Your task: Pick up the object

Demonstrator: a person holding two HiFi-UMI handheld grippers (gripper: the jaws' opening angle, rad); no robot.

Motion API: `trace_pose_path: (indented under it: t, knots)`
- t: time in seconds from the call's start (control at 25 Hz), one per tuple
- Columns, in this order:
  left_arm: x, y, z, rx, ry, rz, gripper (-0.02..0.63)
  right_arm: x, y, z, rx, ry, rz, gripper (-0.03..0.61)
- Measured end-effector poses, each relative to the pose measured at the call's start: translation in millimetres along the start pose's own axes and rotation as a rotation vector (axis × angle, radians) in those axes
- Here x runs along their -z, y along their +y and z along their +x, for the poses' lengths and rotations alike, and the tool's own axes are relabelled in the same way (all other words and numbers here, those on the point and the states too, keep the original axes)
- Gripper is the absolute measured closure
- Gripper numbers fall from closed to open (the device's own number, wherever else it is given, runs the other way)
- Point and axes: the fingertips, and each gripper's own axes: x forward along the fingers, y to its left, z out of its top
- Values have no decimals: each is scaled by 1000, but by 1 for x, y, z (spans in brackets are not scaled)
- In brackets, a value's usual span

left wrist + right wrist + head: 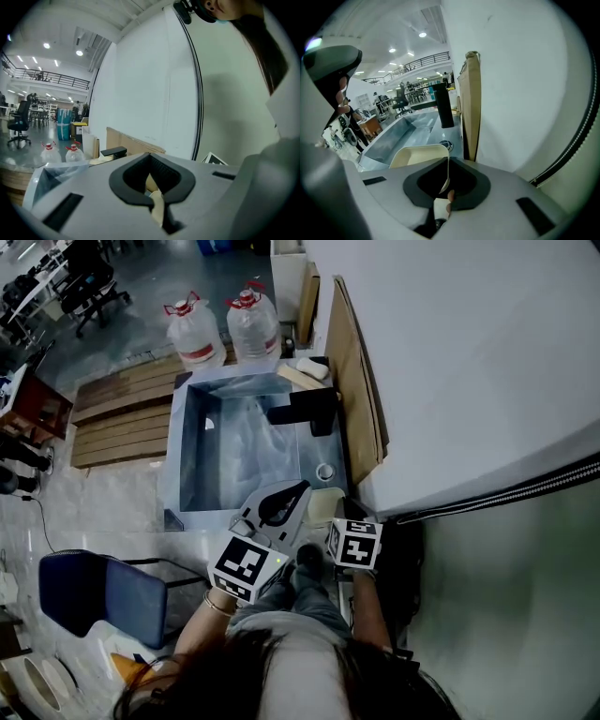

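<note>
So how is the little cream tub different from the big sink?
The cream tub is pale and looks like plastic; the sink is shiny grey metal. The tub is much smaller than the sink. The tub's wall is pinched in the right gripper; nothing holds the sink. Both are open on top and hollow.

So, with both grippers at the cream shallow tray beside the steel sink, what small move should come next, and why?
Probably raise both grippers straight up together, keeping them level. The right gripper is shut on the rim of the cream shallow tray, and the left gripper appears shut on another edge of it, so an uneven lift could twist the tray.
</note>
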Motion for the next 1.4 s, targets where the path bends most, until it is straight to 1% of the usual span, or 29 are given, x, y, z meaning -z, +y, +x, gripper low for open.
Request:
trace_pose_path:
  t: [0.32,0.72,1.04,1.24,1.4]
  knots:
    - [-16,-6,-15,-9,-34,34,606,-19,8,-19,-19,-51,-4,546]
    - [-31,-5,-29,-27,-83,48,606,-43,14,-44,-27,-119,-3,546]
    - [-38,6,-42,-52,-112,48,606,-64,21,-66,-32,-184,2,546]
    - [-42,10,-46,-57,-111,54,606,-80,28,-83,-51,-232,21,546]
    - [-49,15,-52,-71,-133,62,606,-94,32,-97,-58,-271,27,546]
